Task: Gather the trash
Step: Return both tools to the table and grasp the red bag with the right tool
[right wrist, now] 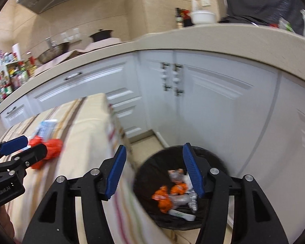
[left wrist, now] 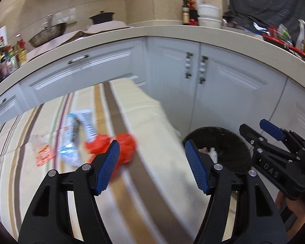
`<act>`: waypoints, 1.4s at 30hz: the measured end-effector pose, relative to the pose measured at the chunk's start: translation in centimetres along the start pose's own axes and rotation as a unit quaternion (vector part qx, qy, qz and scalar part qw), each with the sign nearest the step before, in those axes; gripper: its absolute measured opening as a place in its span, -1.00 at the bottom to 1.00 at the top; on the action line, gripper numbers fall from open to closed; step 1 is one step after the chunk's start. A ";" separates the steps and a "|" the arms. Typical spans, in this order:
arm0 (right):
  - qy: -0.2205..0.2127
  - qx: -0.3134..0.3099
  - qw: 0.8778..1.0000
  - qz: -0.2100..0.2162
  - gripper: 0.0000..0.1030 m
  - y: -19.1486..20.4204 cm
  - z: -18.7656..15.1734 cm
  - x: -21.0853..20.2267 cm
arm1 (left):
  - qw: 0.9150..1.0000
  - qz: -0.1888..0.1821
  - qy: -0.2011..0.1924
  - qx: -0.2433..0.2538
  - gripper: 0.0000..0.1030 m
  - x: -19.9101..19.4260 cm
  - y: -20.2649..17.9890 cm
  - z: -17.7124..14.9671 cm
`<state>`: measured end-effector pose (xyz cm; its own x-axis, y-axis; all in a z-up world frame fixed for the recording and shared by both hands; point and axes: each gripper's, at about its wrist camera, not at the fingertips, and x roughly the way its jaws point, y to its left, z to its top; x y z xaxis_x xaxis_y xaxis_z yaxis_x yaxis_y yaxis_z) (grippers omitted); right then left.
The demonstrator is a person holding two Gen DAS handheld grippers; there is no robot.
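Note:
A crumpled red wrapper (left wrist: 120, 148) lies on the striped tablecloth (left wrist: 152, 113), just ahead of my open, empty left gripper (left wrist: 152, 160). A blue-and-white wrapper (left wrist: 77, 136) and an orange-and-white wrapper (left wrist: 42, 152) lie to its left. A black trash bin (right wrist: 152, 166) stands on the floor by the table's right edge, holding orange wrappers (right wrist: 164, 199) and clear plastic. My right gripper (right wrist: 154, 168) is open and empty above the bin; it also shows in the left wrist view (left wrist: 260, 130). The red wrapper also shows in the right wrist view (right wrist: 50, 148), by the left gripper (right wrist: 22, 148).
White cabinet doors (left wrist: 229, 85) stand behind the table and bin under a beige counter (left wrist: 172, 31). On the counter are a wok (left wrist: 46, 34), a black pot (left wrist: 101, 17), white bowls (left wrist: 209, 15), bottles and a spice rack (left wrist: 4, 61).

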<state>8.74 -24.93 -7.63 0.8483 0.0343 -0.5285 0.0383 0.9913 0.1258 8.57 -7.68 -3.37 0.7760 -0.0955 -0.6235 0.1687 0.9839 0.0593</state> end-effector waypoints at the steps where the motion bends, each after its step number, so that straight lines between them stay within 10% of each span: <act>1: -0.001 -0.008 1.000 0.008 0.13 1.1 0.1 0.0 | 1.000 0.008 0.000 -0.009 0.27 -0.4 1.3 -0.3; 23: 0.054 -0.132 0.984 0.109 0.29 17.5 -0.6 1.8 | 0.983 0.129 0.017 -0.130 0.27 -3.5 18.5 -5.5; 42: 0.111 -0.081 0.986 0.098 0.34 15.5 -0.1 4.0 | 0.982 0.126 0.025 -0.140 0.27 -2.5 19.2 -5.8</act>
<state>12.64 -9.38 -7.85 0.6933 0.2369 -0.6806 -0.2150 0.9694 0.1185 6.35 12.36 -5.20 0.7391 0.1571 -0.6550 -0.2047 0.9788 0.0038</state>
